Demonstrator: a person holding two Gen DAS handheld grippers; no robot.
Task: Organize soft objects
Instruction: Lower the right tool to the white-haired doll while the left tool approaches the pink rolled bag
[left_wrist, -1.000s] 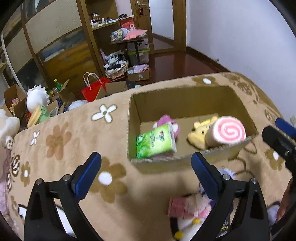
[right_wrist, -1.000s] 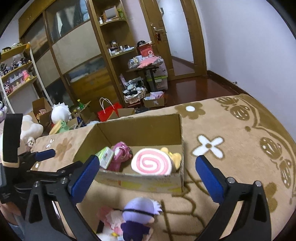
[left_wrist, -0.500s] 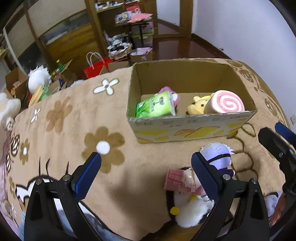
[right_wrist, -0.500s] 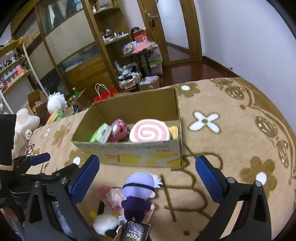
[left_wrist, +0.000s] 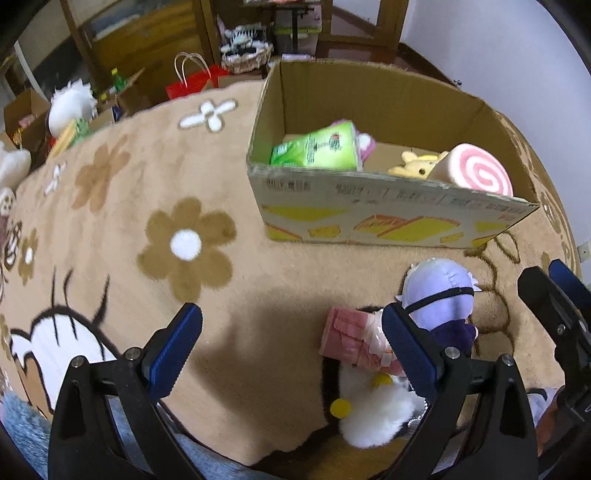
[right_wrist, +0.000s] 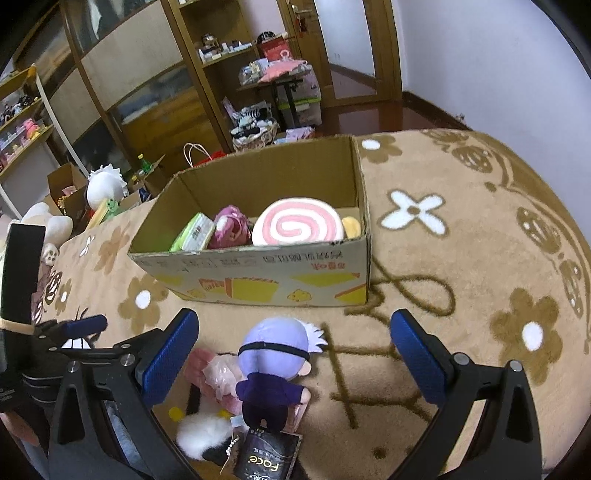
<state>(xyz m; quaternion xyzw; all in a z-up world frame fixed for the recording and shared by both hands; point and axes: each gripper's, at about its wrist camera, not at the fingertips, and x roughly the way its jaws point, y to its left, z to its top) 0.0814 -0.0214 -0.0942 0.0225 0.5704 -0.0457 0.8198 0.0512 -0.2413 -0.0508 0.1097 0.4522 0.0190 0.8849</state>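
**Cardboard box held four soft things; small heap waited outside it**

Cardboard box (right_wrist: 258, 275) stood on a tan flowered blanket (right_wrist: 461, 258), its contents partly hidden by the near wall. Four things showed inside: one green tissue pack (left_wrist: 314, 149), one pink plush (right_wrist: 229, 227), one pink-swirl roll cushion (right_wrist: 299, 225) and one yellow plush (left_wrist: 413, 166), mostly covered by the roll.

Near the box's front wall lay a heap: one purple-haired doll (right_wrist: 275, 363), one pink frilled item (left_wrist: 351, 341) hard to identify, one white fluffy toy (left_wrist: 373, 415) and one dark packet (right_wrist: 266, 461), cut off by the frame edge.

Right gripper (right_wrist: 295, 362) was spread wide, empty, the doll lying between its fingers. Left gripper (left_wrist: 291, 354) was also spread and empty, with the heap by its right finger.
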